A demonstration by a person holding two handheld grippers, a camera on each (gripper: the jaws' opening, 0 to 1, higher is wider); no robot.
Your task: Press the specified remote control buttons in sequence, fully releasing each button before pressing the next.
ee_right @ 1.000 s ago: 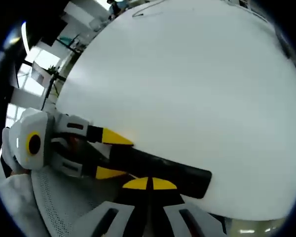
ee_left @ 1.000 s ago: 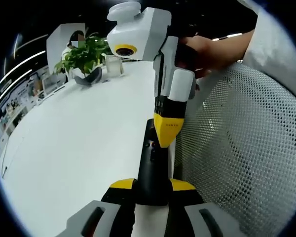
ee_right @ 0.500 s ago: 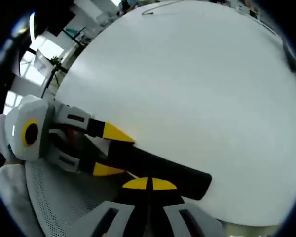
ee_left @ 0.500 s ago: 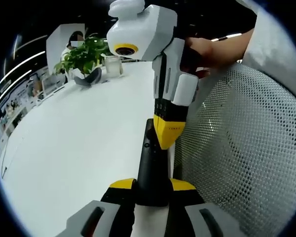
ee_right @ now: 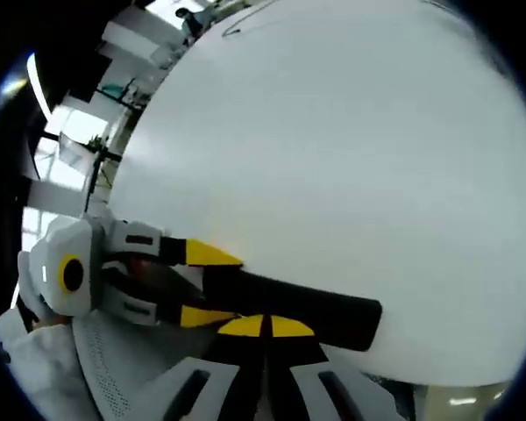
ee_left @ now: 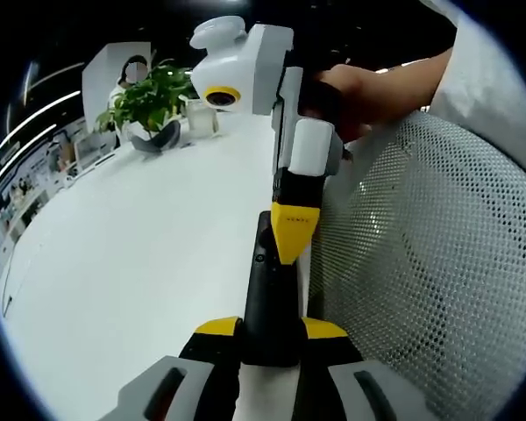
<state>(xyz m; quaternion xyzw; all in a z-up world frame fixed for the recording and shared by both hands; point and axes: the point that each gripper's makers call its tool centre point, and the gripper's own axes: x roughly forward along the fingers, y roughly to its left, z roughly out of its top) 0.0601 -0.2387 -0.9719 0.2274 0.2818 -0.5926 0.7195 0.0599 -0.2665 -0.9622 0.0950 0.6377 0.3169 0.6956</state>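
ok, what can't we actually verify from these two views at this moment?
- Which button is pressed: in the left gripper view the right gripper tip covers part of the remote face; the button labels are too small.
- Tip contact with the remote: in the right gripper view the closed jaw tips hide the touch point.
- Near end of the remote: hidden between the left gripper jaws.
- Table edges: cut off by the frame.

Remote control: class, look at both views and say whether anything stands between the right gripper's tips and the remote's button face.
Nothing visible does. The left gripper grips the black remote control by its near end, and the right gripper, shut, points its yellow tips straight down at the remote's top face over the white table. Contact cannot be confirmed.
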